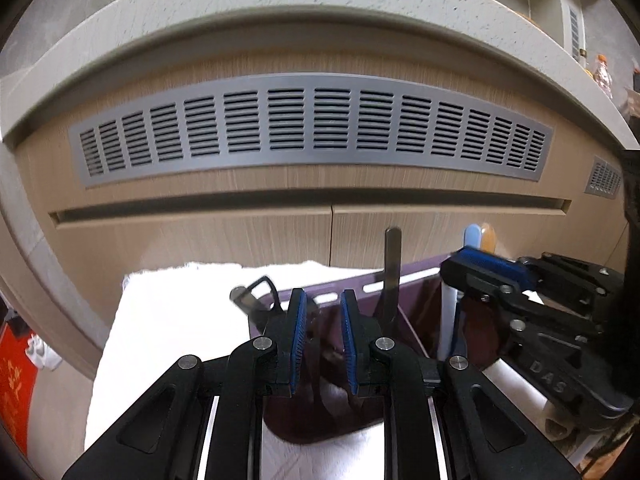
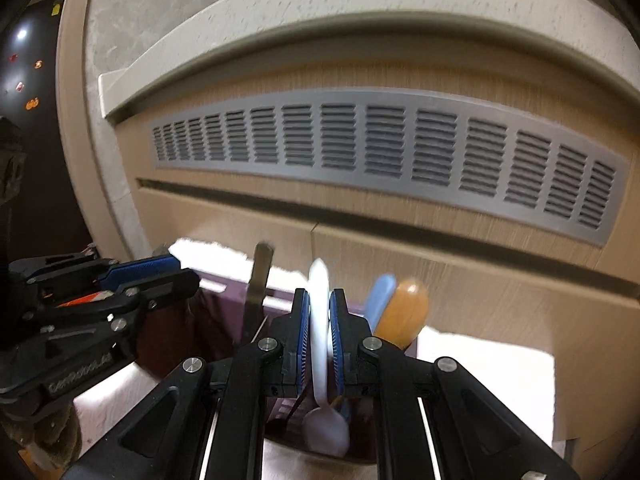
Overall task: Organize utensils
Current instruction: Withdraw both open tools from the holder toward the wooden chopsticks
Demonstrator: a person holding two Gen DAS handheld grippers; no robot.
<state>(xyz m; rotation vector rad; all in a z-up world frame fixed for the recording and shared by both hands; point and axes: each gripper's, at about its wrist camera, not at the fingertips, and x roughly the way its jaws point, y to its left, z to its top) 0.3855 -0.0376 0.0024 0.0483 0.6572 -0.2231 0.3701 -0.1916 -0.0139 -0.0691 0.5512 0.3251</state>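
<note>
White spoon (image 2: 319,320) upright in purple holder (image 2: 192,312), beside steel handle (image 2: 259,280).

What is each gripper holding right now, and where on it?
Right gripper pinches the white spoon mid-handle, bowl down. Left gripper is open, holding nothing.

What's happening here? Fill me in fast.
A person with two handheld grippers is sorting utensils into a dark purple holder on a white cloth. The right gripper is shut on a white spoon, its bowl down inside the holder. The left gripper is open over the holder, holding nothing. A metal utensil, a light blue handle and an orange one stand in it.
</note>
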